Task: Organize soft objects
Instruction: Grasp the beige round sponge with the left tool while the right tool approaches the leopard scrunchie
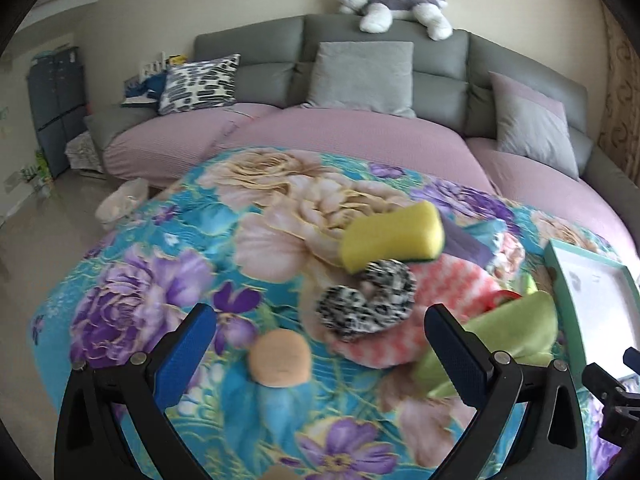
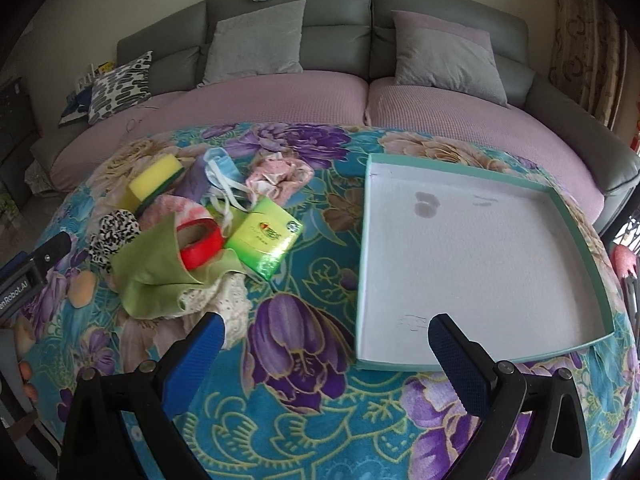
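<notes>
Both grippers are hovering over a surface [image 2: 312, 420] draped in a floral blanket, each with its fingers spread wide and gripping nothing. The left gripper [image 1: 320, 356] is pointing toward a heap of soft things: a round peach puff [image 1: 280, 362] is lying just ahead between its fingers, a black-and-white scrunchie [image 1: 366, 300] is sitting at about 1 o'clock from the puff, and a yellow sponge [image 1: 392, 236] is resting beyond the scrunchie, touching it. The right gripper [image 2: 326, 344] is hanging over bare blanket, with the heap at its 10 o'clock; there a green cloth [image 2: 156, 280] is lying partly under a red tape roll [image 2: 200, 246], and a green tissue pack [image 2: 266, 242] is sitting just beside the roll at 3 o'clock. A shallow teal-rimmed tray [image 2: 576, 248], white inside, is lying at the right gripper's 1 o'clock, well apart from the heap and holding nothing. A grey sofa [image 2: 360, 4] is standing behind at 12 o'clock.
</notes>
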Tool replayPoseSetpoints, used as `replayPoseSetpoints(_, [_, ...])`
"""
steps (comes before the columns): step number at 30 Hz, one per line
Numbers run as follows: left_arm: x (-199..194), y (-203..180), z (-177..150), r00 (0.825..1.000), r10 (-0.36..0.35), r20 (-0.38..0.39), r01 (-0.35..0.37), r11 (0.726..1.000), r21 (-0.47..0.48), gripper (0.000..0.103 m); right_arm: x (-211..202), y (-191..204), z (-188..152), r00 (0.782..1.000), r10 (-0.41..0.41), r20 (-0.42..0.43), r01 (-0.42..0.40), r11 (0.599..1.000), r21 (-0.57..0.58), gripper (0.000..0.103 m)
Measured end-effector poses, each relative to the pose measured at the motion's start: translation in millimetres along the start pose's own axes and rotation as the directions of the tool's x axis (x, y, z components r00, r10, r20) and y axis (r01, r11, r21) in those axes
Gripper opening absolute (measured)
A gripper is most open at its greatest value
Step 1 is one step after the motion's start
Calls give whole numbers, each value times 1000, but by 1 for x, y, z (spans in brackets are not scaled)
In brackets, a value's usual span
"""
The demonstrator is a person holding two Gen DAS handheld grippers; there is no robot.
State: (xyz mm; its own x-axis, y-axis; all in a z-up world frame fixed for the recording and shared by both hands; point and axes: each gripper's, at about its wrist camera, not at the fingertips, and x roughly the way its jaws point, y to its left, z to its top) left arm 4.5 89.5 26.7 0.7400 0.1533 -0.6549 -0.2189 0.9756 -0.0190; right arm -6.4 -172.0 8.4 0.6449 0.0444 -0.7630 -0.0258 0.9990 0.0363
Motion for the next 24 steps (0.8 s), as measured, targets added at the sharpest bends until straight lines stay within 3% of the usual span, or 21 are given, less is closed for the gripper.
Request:
replayPoseSetpoints(6, [18, 22, -5, 999, 20, -26, -21, 999, -32, 103, 9, 28, 9, 1000, 26, -4, -26, 999, -33, 103])
replayPoseSetpoints(13, [58, 29, -20, 982, 64, -180, -67, 998, -13, 103, 28, 56, 19, 998, 55, -18, -56, 996, -74, 103])
replayPoseSetpoints(20, [73, 26, -31, 974, 35, -222, -34, 999, 7, 102, 32, 82, 20, 994, 106, -16, -107, 984, -141, 103])
replayPoseSetpoints(24, [79, 27, -34, 968, 9, -250, -11, 1000, -7, 86, 33, 88, 22, 993, 119, -12, -120, 982, -147, 103])
